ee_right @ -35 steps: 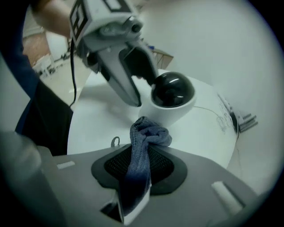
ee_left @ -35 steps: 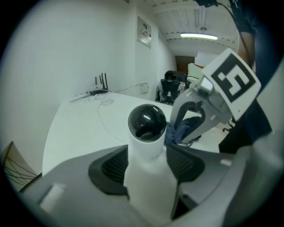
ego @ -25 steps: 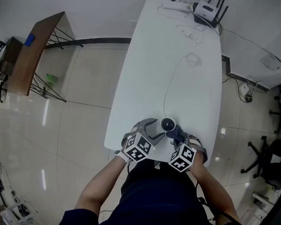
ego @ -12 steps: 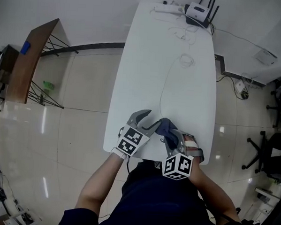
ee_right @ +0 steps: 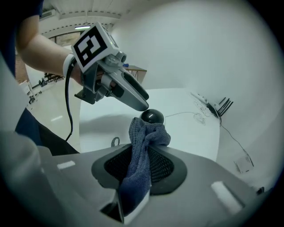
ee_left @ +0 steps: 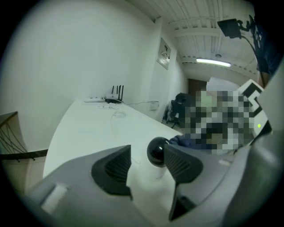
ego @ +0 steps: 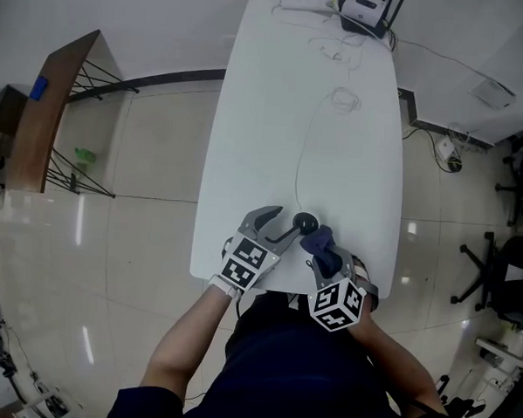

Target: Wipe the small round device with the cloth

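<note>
The small round device (ego: 306, 222), a black ball on a white stem, stands near the front edge of the white table (ego: 275, 117). My left gripper (ego: 287, 221) reaches to it from the left. In the left gripper view the device (ee_left: 157, 152) sits between the jaws: the right pad (ee_left: 183, 164) touches the ball and the left pad (ee_left: 113, 167) stands apart. My right gripper (ego: 325, 258) is shut on a dark blue cloth (ego: 320, 243). The bunched top of the cloth (ee_right: 143, 150) lies against the near side of the device (ee_right: 152, 117).
A thin cable (ego: 301, 153) runs from the device up the table to a router (ego: 364, 10) and a power strip (ego: 300, 2) at the far end. A wooden shelf (ego: 48, 105) stands at the left, and office chairs (ego: 503, 269) at the right.
Half a second ago the cloth lay over the device and hid it. The right gripper has drawn the cloth back toward me, and the black ball shows again. The left gripper has stayed put.
</note>
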A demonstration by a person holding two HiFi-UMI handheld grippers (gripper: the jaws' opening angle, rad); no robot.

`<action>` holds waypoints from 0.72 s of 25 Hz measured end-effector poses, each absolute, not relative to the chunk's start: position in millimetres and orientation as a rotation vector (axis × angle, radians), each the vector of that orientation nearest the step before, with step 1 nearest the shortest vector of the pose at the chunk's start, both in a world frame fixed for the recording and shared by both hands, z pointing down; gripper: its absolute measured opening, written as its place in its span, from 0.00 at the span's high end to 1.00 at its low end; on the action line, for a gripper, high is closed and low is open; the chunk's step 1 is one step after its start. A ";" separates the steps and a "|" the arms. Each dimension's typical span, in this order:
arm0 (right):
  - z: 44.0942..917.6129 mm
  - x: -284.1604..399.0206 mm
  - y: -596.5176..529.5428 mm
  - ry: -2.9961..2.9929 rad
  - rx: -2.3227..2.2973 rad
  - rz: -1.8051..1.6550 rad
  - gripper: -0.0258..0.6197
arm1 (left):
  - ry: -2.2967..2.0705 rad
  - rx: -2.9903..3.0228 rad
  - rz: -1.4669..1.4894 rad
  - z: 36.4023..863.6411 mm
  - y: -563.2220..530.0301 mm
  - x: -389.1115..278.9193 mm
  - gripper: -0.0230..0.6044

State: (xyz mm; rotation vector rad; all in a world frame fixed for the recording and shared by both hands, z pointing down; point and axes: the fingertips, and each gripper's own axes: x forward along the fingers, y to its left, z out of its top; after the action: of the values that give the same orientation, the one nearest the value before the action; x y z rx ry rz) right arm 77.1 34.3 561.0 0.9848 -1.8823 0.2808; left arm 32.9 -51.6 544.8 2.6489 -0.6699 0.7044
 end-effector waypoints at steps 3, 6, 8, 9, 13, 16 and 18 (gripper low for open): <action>580.4 77.6 34.1 -1.851 0.954 0.298 0.78 | -0.664 2.643 0.701 545.8 -49.2 34.6 0.59; 598.6 79.1 32.7 -1.823 0.914 0.314 0.78 | -0.670 2.632 0.697 546.9 -48.5 32.9 0.59; 609.9 80.1 31.9 -1.805 0.878 0.322 0.78 | -0.675 2.624 0.700 548.7 -48.3 31.4 0.59; 615.5 80.7 31.8 -1.794 0.857 0.326 0.78 | -0.677 2.619 0.701 549.7 -48.2 30.8 0.59; 636.1 83.0 33.5 -1.747 0.762 0.313 0.78 | -0.690 2.610 0.703 552.0 -48.8 29.9 0.59; 642.3 82.4 32.1 -1.733 0.711 0.298 0.78 | -0.661 2.638 0.704 551.6 -48.6 35.1 0.61; 638.9 84.3 26.2 -1.741 0.738 0.320 0.79 | -0.581 2.674 0.701 550.1 -44.5 42.6 0.69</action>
State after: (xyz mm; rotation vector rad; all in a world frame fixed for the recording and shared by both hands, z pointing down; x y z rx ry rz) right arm 84.3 26.2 638.9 0.7381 -1.7407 0.3197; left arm 42.6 -44.5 550.1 2.6741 -0.5813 0.7006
